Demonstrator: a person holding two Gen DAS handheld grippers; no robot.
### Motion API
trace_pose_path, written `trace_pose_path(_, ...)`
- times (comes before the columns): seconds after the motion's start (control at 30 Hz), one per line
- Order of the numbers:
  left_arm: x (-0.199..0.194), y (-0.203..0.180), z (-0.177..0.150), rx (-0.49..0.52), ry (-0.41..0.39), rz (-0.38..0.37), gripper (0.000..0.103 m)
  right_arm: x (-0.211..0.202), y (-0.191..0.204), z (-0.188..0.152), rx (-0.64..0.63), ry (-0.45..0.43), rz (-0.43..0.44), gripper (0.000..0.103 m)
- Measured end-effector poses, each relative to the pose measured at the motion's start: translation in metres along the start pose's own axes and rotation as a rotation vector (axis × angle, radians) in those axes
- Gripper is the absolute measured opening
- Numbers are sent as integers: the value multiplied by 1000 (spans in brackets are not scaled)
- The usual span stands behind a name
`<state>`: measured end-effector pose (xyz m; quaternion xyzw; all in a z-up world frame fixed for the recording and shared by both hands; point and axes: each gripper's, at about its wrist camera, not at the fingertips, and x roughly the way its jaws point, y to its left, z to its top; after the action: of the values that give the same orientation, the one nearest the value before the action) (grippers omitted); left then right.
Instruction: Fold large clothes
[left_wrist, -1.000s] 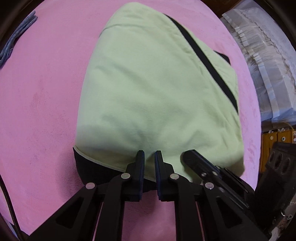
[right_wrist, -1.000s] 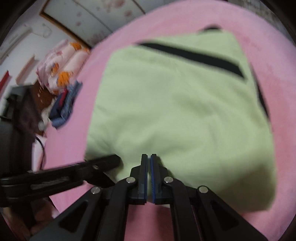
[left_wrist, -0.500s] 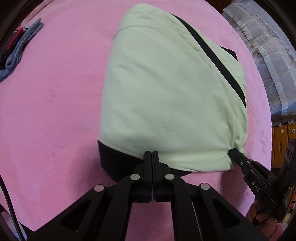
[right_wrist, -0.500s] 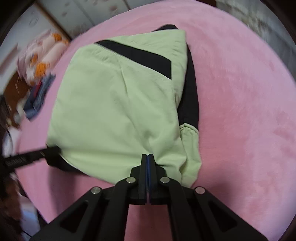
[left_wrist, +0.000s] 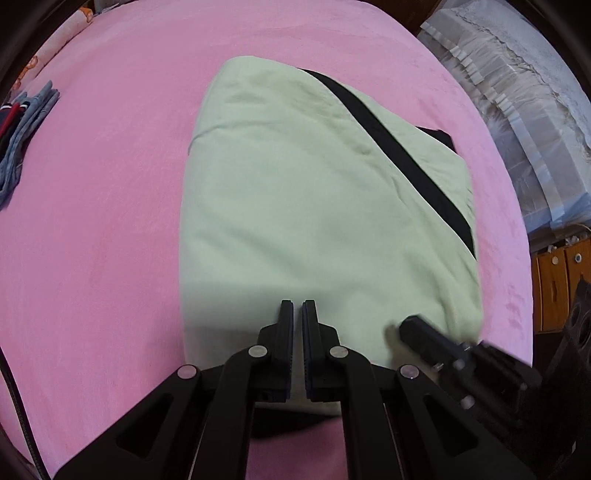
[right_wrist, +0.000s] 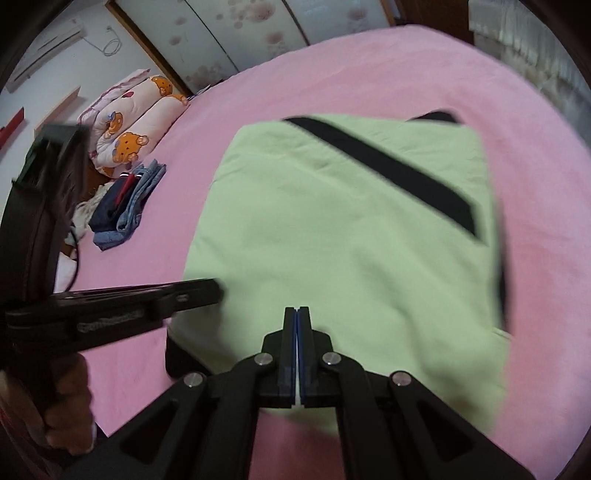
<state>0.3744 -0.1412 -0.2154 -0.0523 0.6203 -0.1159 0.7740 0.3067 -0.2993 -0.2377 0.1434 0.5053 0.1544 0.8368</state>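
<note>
A pale green garment with a black diagonal stripe (left_wrist: 317, 206) lies folded into a rough rectangle on the pink bed (left_wrist: 110, 184); it also shows in the right wrist view (right_wrist: 354, 236). My left gripper (left_wrist: 297, 306) hovers over its near edge with a narrow gap between the fingers, holding nothing. My right gripper (right_wrist: 297, 312) is shut and empty over the near edge too. The right gripper's finger (left_wrist: 424, 336) shows blurred in the left wrist view. The left gripper (right_wrist: 210, 291) shows in the right wrist view at the garment's left corner.
Folded jeans and dark clothes (right_wrist: 125, 206) lie on the bed's far left, also in the left wrist view (left_wrist: 22, 129). A bear-print quilt (right_wrist: 136, 114) is beyond them. White wrapped bedding (left_wrist: 517, 110) and a wooden cabinet (left_wrist: 561, 284) stand at the right.
Both grippers moved forward over the garment's near edge. The left gripper's fingers, shut half a second ago, now stand slightly apart. The black underside at the near edge is mostly covered.
</note>
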Motion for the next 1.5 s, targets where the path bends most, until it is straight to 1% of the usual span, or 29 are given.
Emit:
trace_pose_path(0.1,19,-1,24,-17,-27,-22,1,37,4,15,30,23,10,0)
trace_pose_path(0.17,32,-3,40,-7,-46,-15,1,50,2,31,54,-15,36,0)
trace_pose_path(0.23,40,-4,54,0,-65,-15,1,58,-1,45,65,-35,55,0)
trace_pose_path(0.33,59,-5,83,-12,-94,-30,1,70,-4,66,67,-62,61,0)
trace_pose_path(0.37,60,-2,89,-14,-104,-29,1,73,-5,71,66,-71,61,0)
trace_pose_path(0.43,66,-4,106,-16,-126,-34,1,78,-7,82,58,-87,44,0)
trace_pose_path(0.5,71,-5,124,-30,-153,-51,1,88,-13,101,52,-101,-24,0)
trace_pose_path(0.53,72,-3,131,-36,-157,-55,1,93,-20,112,67,-109,-40,0)
trace_pose_path(0.63,77,-3,147,-52,-177,-78,1,95,-44,132,151,-138,-37,0)
trace_pose_path(0.67,77,-2,149,-51,-185,-84,1,90,-52,137,168,-168,-72,0)
trace_pose_path(0.7,76,-1,151,-43,-195,-87,1,88,-58,139,164,-175,-61,0)
trace_pose_path(0.73,74,-2,152,-23,-210,-73,1,86,-63,141,156,-170,-46,0)
trace_pose_path(0.77,69,2,153,-11,-220,-52,1,85,-65,141,132,-170,-83,0)
trace_pose_path(0.8,68,4,154,10,-237,-22,1,79,-69,138,114,-183,-167,0)
trace_pose_path(0.83,66,9,156,15,-242,-23,1,74,-75,139,111,-194,-204,0)
trace_pose_path(0.87,63,18,157,13,-245,-54,1,67,-89,140,153,-200,-174,0)
trace_pose_path(0.9,61,22,156,6,-243,-72,1,60,-101,140,193,-205,-170,0)
trace_pose_path(0.93,63,26,159,-6,-234,-84,1,55,-109,141,220,-214,-183,0)
trace_pose_path(1.0,57,38,158,-29,-231,-100,1,43,-117,143,216,-235,-241,0)
trace_pose_path(1.07,52,36,160,-57,-241,-88,2,31,-118,145,212,-242,-283,0)
trace_pose_path(1.13,42,30,161,-65,-262,-35,7,20,-117,146,210,-238,-322,0)
trace_pose_path(1.17,38,29,159,-60,-264,-17,11,13,-117,145,212,-228,-325,0)
trace_pose_path(1.23,29,25,155,-54,-260,38,17,-2,-118,138,234,-207,-310,0)
trace_pose_path(1.27,26,25,151,-62,-254,60,24,-11,-120,131,254,-193,-303,0)
trace_pose_path(1.3,23,26,146,-76,-245,71,30,-14,-119,126,265,-180,-314,0)
trace_pose_path(1.33,21,26,142,-87,-231,70,34,-20,-118,118,267,-156,-341,5)
trace_pose_path(1.37,20,29,135,-105,-200,65,41,-27,-119,109,263,-136,-359,6)
trace_pose_path(1.43,17,35,122,-134,-166,66,43,-36,-123,92,278,-109,-361,6)
trace_pose_path(1.5,13,44,104,-166,-135,72,46,-43,-130,75,322,-72,-337,6)
